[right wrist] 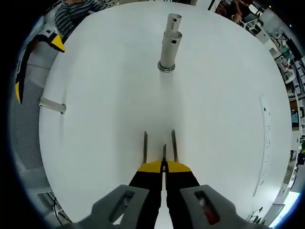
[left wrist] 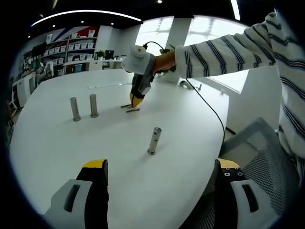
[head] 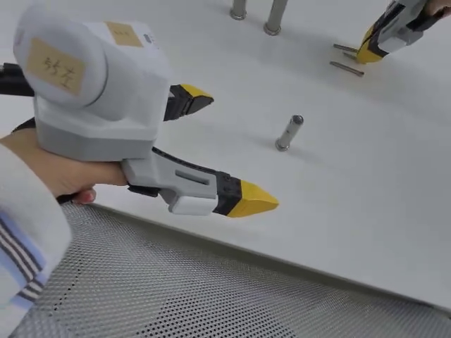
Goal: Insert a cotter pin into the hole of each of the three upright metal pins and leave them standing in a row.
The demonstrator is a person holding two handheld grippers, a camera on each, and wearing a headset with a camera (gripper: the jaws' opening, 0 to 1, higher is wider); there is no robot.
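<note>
Three upright metal pins stand on the white table (head: pixel 352 211): one alone (head: pixel 289 132) (left wrist: pixel 154 140) (right wrist: pixel 52 105) and two close together at the far side (head: pixel 239 10) (head: pixel 275 17) (left wrist: pixel 75 109) (left wrist: pixel 94 105) (right wrist: pixel 167 52). My left gripper (head: pixel 225 148) (left wrist: pixel 162 167) hovers open near the table's front edge, short of the lone pin. My right gripper (head: pixel 368 55) (right wrist: pixel 163 166) (left wrist: pixel 137 99) rests low on the table, shut on a thin cotter pin (right wrist: pixel 164 152). Two more cotter pins (right wrist: pixel 145 145) (right wrist: pixel 174 144) (head: pixel 347 68) lie flat on either side of it.
A grey perforated surface (head: pixel 211 296) lies below the table's front edge. A thin cable (left wrist: pixel 205 102) runs across the table's right side. Striped sleeves (left wrist: pixel 228 52) (head: pixel 17 246) show beside the grippers. Shelves and desks (left wrist: pixel 71 47) stand far behind.
</note>
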